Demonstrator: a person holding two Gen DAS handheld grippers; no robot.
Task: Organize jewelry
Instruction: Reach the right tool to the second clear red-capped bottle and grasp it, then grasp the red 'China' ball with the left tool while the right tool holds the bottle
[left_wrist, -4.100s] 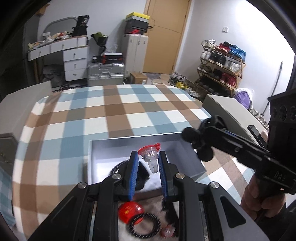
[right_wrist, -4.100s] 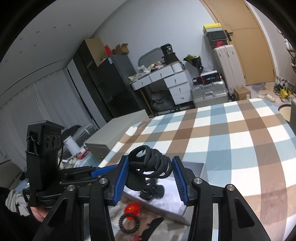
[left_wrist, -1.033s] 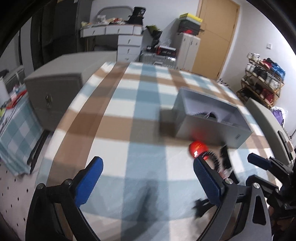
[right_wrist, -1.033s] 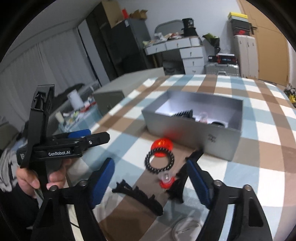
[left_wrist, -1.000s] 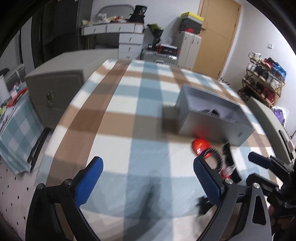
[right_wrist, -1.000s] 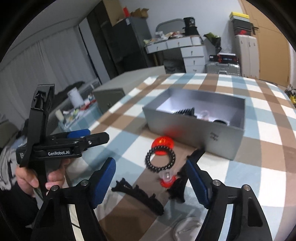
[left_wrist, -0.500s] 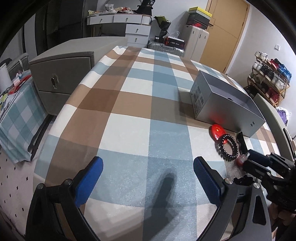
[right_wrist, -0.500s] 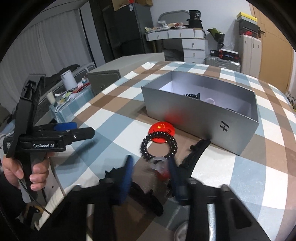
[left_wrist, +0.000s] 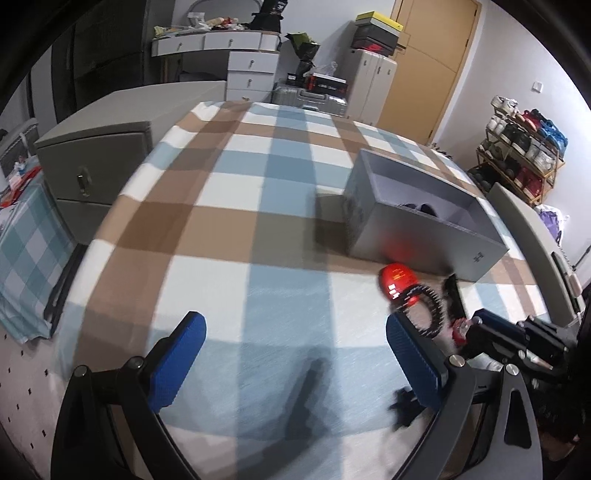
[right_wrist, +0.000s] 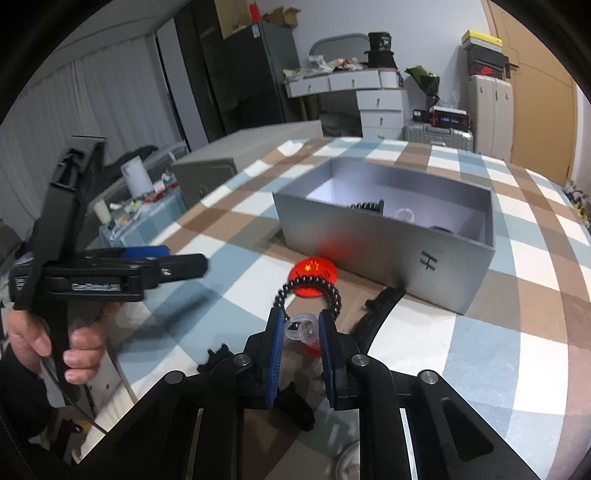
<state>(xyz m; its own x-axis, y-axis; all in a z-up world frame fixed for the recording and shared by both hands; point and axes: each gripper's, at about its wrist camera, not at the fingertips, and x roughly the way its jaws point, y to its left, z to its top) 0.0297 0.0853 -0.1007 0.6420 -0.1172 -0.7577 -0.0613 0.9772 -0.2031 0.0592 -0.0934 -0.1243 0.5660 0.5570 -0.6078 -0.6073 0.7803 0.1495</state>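
We are closing our right claw (right_wrist: 301, 332) around a small clear clip with a red base (right_wrist: 306, 334), lying on the checked counter (right_wrist: 480, 354) just in front of the grey box (right_wrist: 388, 240). Its blue pads look snug on the clip, touching the black bead bracelet (right_wrist: 309, 291), so lifting straight up should avoid dragging it. Our left claw (left_wrist: 295, 354) is hanging wide open and empty, off to the side.

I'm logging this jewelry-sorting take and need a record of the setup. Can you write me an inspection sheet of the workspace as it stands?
Surface: plaid tablecloth, brown, blue and white.
Job's things: open grey box with pieces inside; in front of it a red round badge, black beaded bracelet, black hair clip.
Clutter: nothing seen.
Grippers: right gripper closed on a clear clip with red base; left gripper open, empty.
Cables: thin black cord below the left hand.
Surroundings: grey cabinet, white drawers, suitcases, shoe rack.
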